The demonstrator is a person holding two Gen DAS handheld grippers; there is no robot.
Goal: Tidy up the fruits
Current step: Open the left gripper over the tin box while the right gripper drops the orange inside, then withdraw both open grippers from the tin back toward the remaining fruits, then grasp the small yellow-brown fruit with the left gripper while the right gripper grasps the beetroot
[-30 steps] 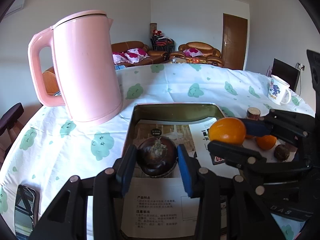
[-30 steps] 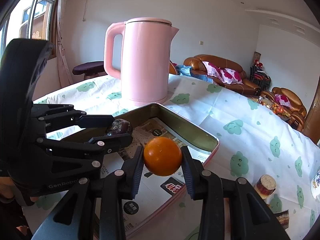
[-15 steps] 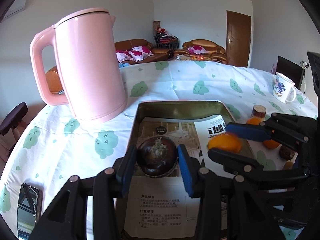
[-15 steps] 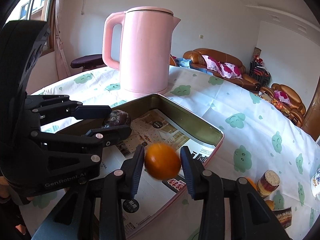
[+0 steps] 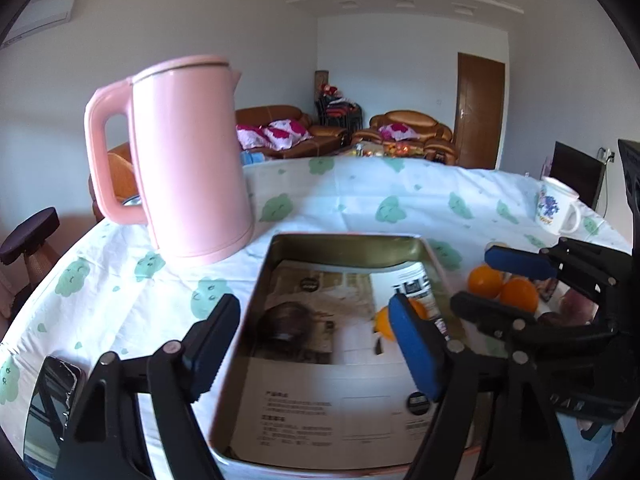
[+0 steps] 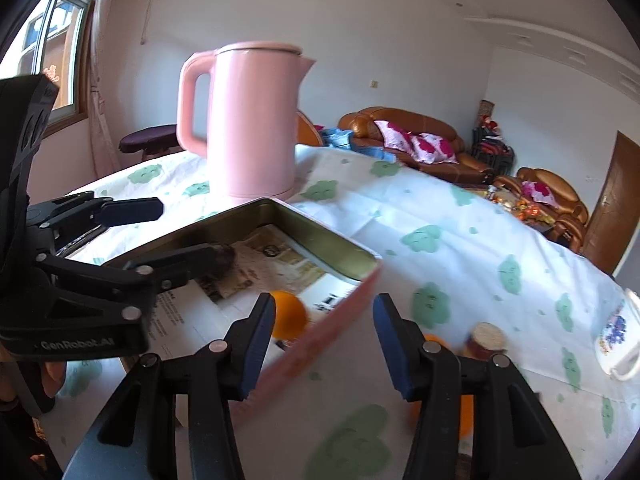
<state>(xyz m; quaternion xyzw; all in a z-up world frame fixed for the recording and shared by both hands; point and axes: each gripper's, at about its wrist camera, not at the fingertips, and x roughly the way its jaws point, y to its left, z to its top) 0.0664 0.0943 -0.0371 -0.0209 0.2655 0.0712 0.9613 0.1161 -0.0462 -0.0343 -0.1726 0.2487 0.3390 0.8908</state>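
On the tabletop [image 5: 360, 200], which wears a white cloth with green cloud shapes, sits a flat metal tin [image 5: 344, 240] lined with printed paper. Two fruits lie inside it. A dark round fruit [image 5: 286, 322] rests on the paper toward the left side of the tin. An orange [image 6: 288, 316] sits on the paper by the tin's right wall.

The left hand-held gripper [image 5: 312, 344] hangs over the tin with its jaws opening. They are spread wide, and the dark fruit lies between them but no pad presses on it. The right hand-held gripper [image 6: 324, 340] is opening too. The tin's pink wall runs through its gap, the orange is right beside its left pad, and I cannot tell if they touch.

A tall pink kettle [image 5: 184, 156] stands just behind the tin's far left corner. To the right of the tin, more oranges [image 5: 502, 286] lie on the cloth, near a small jar with a cork top [image 6: 486, 340]. A white mug with blue flowers [image 5: 556, 210] stands farther out, well apart from the tin. A dark phone [image 5: 50, 404] lies flat at the near left edge of the tabletop. Brown sofas [image 5: 408, 132] with pink cushions fill the room behind.
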